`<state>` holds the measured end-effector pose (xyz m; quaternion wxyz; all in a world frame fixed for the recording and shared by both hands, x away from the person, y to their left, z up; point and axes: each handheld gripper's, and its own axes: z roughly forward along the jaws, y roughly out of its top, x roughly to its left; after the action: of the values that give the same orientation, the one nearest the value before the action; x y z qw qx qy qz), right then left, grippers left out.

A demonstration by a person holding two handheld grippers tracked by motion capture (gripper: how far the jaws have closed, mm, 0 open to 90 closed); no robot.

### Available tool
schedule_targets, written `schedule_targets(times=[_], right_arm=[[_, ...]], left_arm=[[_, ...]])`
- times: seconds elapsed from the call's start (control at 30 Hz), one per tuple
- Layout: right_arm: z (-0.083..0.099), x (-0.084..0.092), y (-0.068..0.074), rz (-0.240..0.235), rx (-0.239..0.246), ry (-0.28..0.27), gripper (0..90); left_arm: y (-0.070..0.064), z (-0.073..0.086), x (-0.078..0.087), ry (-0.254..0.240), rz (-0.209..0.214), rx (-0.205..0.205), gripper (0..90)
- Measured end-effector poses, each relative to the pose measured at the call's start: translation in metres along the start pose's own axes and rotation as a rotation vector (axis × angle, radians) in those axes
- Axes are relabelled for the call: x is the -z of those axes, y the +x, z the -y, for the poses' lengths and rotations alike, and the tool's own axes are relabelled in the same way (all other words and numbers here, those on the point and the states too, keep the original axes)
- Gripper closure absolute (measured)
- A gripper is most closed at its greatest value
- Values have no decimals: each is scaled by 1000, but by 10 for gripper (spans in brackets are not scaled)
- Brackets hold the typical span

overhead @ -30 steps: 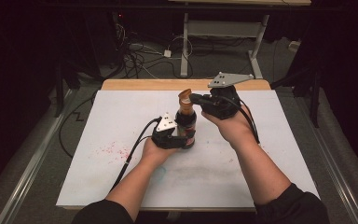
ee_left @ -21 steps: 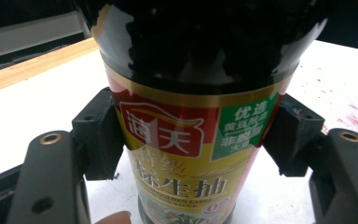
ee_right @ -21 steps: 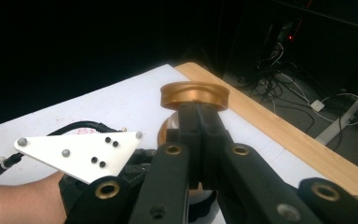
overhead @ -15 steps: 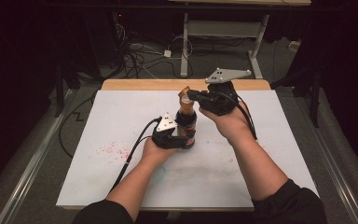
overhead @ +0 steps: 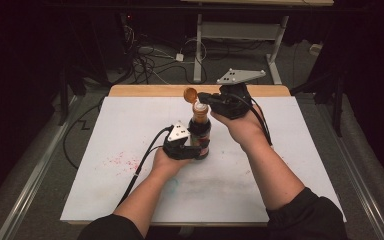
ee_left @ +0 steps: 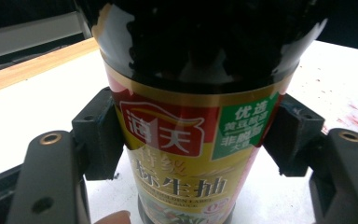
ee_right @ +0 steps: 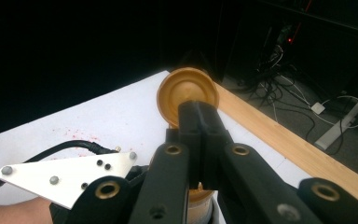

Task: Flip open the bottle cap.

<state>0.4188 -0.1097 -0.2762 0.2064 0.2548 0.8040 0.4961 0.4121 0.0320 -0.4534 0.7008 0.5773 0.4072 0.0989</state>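
A dark soy sauce bottle [overhead: 200, 131] with a red, gold and green label [ee_left: 186, 154] stands upright on the white board [overhead: 105, 130]. My left gripper [overhead: 194, 149] is shut on its lower body, a pad pressed on each side [ee_left: 192, 135]. The bottle's gold flip lid [overhead: 190, 93] stands swung up and open, its round inner face [ee_right: 186, 88] turned toward my right gripper [ee_right: 198, 115]. That gripper [overhead: 204, 98] is shut, its tips touching the lid's lower part just above the open neck [ee_right: 199, 205]. I cannot tell whether they pinch anything.
The board lies on a wooden table whose far edge [overhead: 145, 90] shows bare. Red specks [overhead: 122, 160] stain the board left of the bottle. Cables [overhead: 150, 60] and a desk frame [overhead: 240, 35] sit on the floor beyond. Dark floor flanks both sides.
The gold lid has swung up and to the left, off the bottle's mouth. My right gripper has shifted slightly with it. The left gripper and the bottle have stayed put.
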Motion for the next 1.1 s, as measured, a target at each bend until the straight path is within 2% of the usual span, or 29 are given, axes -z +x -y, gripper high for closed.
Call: schedule_targets(times=[0.2, 0.23, 0.37, 0.4, 0.43, 0.47, 0.53, 0.57, 0.9, 0.97, 1.0, 1.03, 1.07, 1.1], right_arm=[[-1, 0, 0, -1, 6, 5, 900], [-2, 1, 0, 0, 8, 4, 900], [-1, 9, -3, 10, 5, -7, 900], [-1, 11, -3, 14, 8, -9, 900], [0, 14, -4, 17, 8, -12, 900], [0, 16, -5, 22, 9, -12, 900], [2, 20, -6, 27, 8, -11, 900], [4, 21, -8, 31, 7, -9, 900], [27, 29, -16, 49, -9, 1, 900], [33, 29, -18, 49, -16, 6, 900], [36, 29, -19, 49, -15, 4, 900], [39, 30, -19, 51, -16, 3, 893], [42, 30, -20, 48, -16, 1, 818], [45, 29, -20, 47, -20, 2, 786]], left_arm=[[0, 0, 0, 2, -1, 1, 290], [4, -1, 3, 49, -15, -53, 289], [4, -1, 3, 49, -15, -54, 289], [0, 0, 0, 1, -1, 1, 289], [4, -1, 3, 47, -15, -52, 289], [0, 0, 0, 5, -2, -3, 289], [0, 0, 0, 1, -2, 3, 288], [4, -1, 3, 50, -16, -53, 288], [4, -2, 4, 61, -20, -55, 284], [3, -2, 3, 60, -22, -54, 284], [-1, -1, 0, 11, -9, 4, 283], [-1, -1, 0, 8, -9, 8, 283], [-1, -1, 0, 8, -10, 9, 282], [-1, -1, -1, 9, -11, 9, 281]])
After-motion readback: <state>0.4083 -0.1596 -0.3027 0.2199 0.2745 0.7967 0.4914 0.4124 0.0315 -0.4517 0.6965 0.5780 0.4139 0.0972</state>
